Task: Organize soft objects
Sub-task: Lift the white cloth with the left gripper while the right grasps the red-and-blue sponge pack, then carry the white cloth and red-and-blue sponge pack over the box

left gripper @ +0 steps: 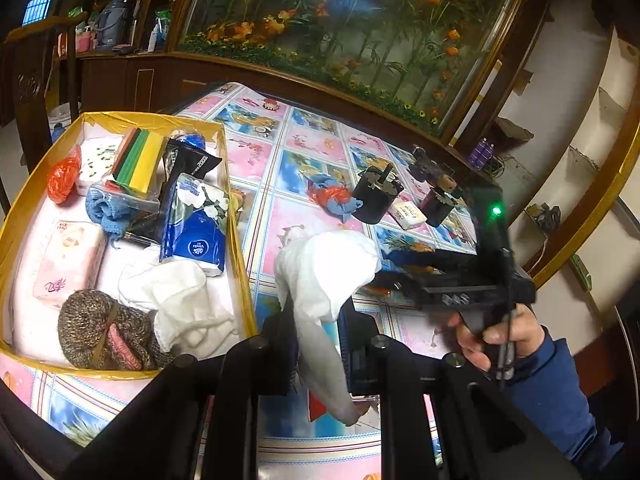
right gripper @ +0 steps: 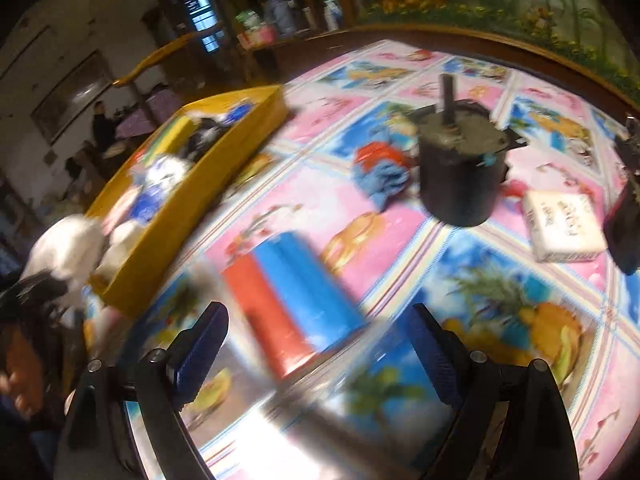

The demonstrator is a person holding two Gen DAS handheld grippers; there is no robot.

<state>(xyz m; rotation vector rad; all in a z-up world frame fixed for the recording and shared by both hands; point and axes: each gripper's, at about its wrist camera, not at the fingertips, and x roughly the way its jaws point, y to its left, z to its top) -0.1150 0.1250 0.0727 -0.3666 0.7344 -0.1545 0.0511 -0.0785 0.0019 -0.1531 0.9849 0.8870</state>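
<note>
My left gripper is shut on a white cloth, which bulges above the fingers and hangs down below them, just right of the yellow box. That box holds tissue packs, a blue towel, a knitted hat and another white cloth. My right gripper stands open above a red and blue pack lying on the table, with nothing between its blue pads. The left wrist view shows the right gripper held by a hand in a blue sleeve. A blue and red cloth bundle lies further back.
A black cylindrical motor with a shaft stands behind the bundle, and a second one is to its right. A white tissue pack lies between them. The patterned tablecloth covers the table; a wooden cabinet runs along its far edge.
</note>
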